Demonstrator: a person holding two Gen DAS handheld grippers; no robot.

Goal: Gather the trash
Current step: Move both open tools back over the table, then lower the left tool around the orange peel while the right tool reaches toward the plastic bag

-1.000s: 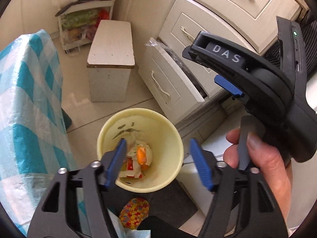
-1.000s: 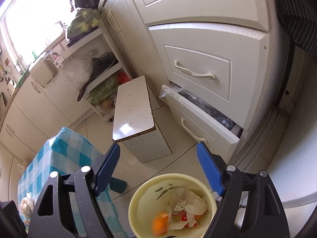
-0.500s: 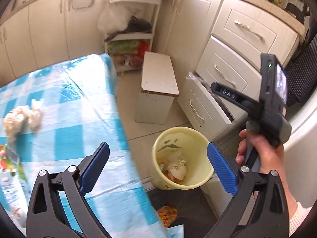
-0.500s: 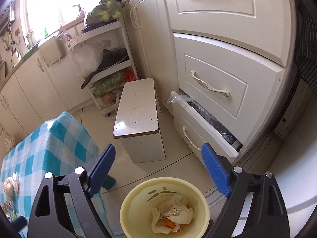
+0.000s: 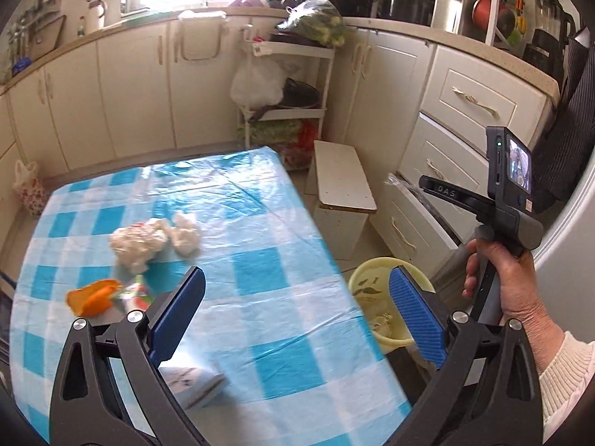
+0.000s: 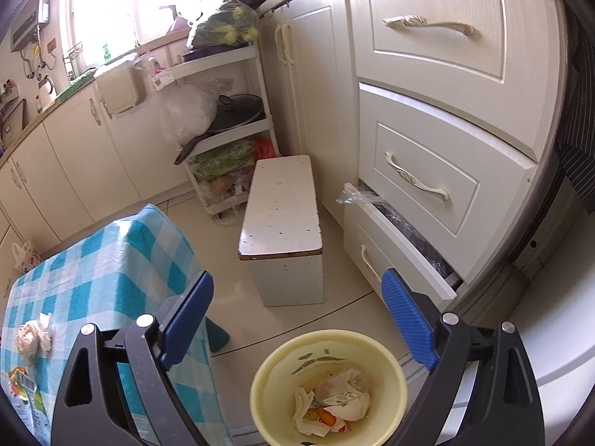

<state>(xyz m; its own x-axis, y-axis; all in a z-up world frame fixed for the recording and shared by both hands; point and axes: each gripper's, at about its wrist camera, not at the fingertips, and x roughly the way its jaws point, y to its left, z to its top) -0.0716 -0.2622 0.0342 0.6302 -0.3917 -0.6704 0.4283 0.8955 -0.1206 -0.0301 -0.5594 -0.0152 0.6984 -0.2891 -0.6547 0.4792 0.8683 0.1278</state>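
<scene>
L claw [image 5: 297, 319] is being held wide open w/ nothing between the pads, angled down over the table [image 5: 260, 260]; judged: being lined up for the next pickup. R claw [image 6: 297, 327] is being held above the bin [image 6: 329, 386], its jaws opening, nothing gripped; judged: a drop just made.

Trash remaining on table: crumpled tissues [image 5: 148, 239] are lying approx. mid-table, toward the far-left part; orange peel [image 5: 93, 295] and a printed wrapper [image 5: 132, 293] are sitting near the left edge; a pale packet [image 5: 193, 379] is lying near the front edge, under the L claw.

Bin is standing on the floor off the table's right edge, within easy reach. Inside: tissues, a clear wrapper, orange bits. Approx. a quarter full.
</scene>
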